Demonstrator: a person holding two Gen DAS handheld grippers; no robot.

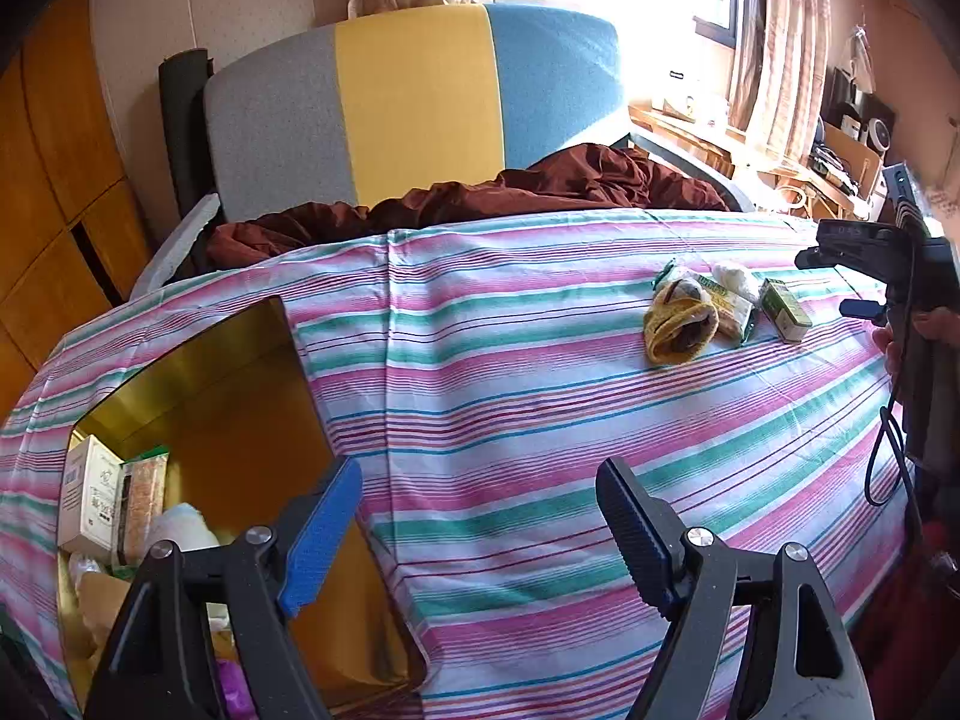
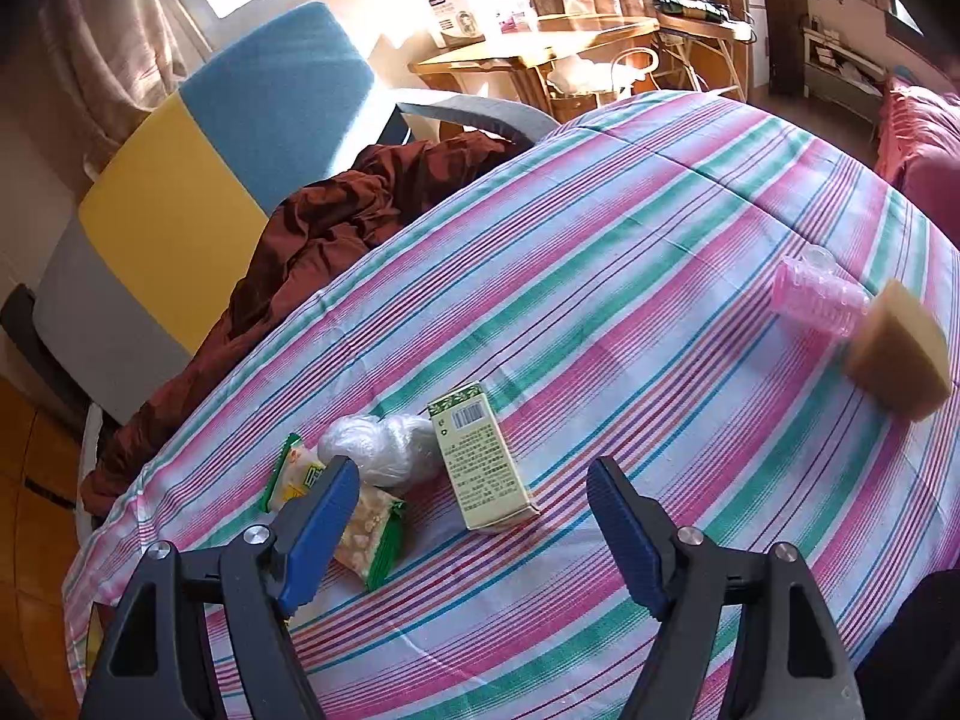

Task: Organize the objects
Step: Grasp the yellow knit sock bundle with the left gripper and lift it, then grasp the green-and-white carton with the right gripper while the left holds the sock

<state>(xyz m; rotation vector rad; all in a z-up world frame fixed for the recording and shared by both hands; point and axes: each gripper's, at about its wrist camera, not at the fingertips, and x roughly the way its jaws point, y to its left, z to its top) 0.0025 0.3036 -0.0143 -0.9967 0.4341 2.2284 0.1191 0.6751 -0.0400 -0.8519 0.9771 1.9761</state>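
Right wrist view: pink bottle (image 2: 819,303) touching sponge (image 2: 900,354), beyond green carton (image 2: 480,456).

The cloth (image 2: 600,276) is striped pink, green and white, the box (image 2: 483,459) pale green, the sponge (image 2: 900,354) tan, the chair (image 1: 414,102) grey, yellow and blue.

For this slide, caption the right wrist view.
Open right gripper above a green box, snack packet and plastic bag on the striped cloth.
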